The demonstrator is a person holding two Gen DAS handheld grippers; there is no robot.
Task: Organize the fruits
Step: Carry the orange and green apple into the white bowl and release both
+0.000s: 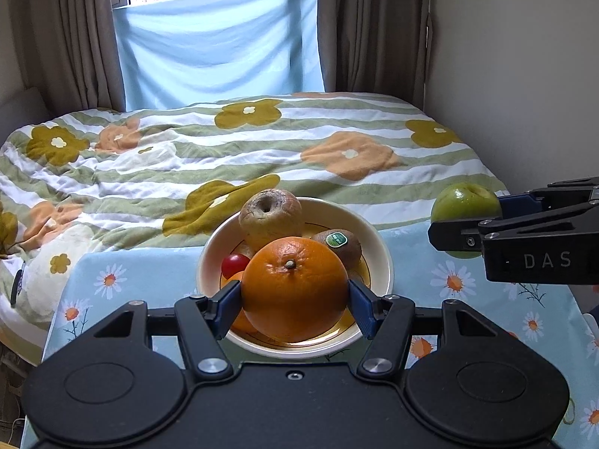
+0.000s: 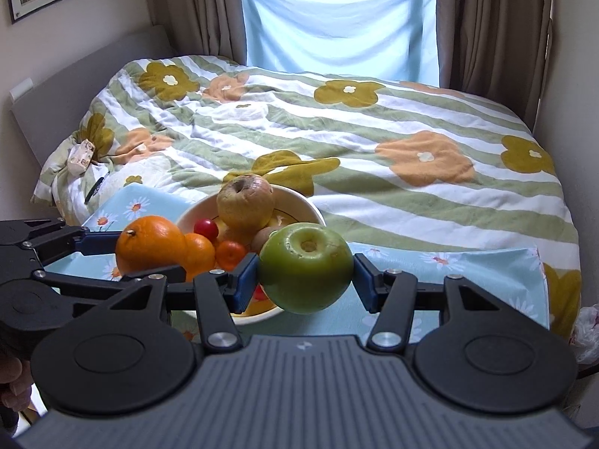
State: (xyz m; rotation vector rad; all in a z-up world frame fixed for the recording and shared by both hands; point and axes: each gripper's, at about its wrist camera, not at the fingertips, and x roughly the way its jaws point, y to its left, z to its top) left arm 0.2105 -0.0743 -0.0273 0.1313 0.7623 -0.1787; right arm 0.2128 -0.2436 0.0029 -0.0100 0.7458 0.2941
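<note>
Two grippers hold fruit: one orange point(image 1: 294, 287), one green apple point(image 2: 305, 267)

The orange point(image 1: 294, 288) in the matt black plastic left gripper point(image 1: 294, 305) looks dimpled; the apple point(image 2: 305, 267) is waxy-smooth; the bowl point(image 1: 378, 258) beyond is glossy ceramic.

The orange point(image 1: 294, 289) hides much of the bowl's point(image 1: 378, 247) contents.

Orange point(image 1: 294, 287): large, stem up, held above bowl point(image 1: 378, 247).
Green apple point(image 2: 306, 267): held, stem hollow up, right of bowl.
Bowl: cream; held yellowish apple point(image 1: 270, 217), kiwi point(image 1: 338, 247), tomato point(image 1: 234, 265).
</note>
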